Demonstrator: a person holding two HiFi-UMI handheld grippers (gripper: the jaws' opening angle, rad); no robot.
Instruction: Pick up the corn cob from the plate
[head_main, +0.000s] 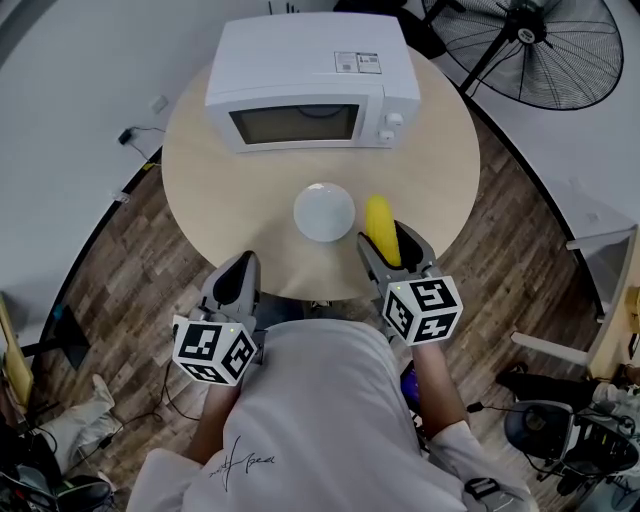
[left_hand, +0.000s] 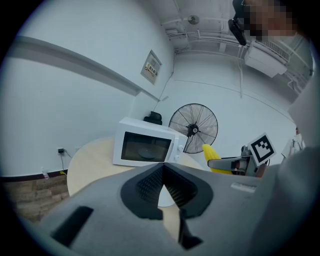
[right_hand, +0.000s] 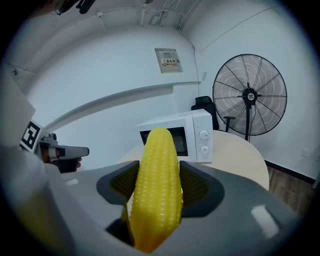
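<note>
Your right tool (head_main: 386, 242) clamps the corn cob (head_main: 377, 214), off the plate (head_main: 324, 212); its long overhang could lever it loose.

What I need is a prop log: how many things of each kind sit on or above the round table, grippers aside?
microwave: 1
plate: 1
corn cob: 1, clamped in the right gripper
Total: 3
</note>
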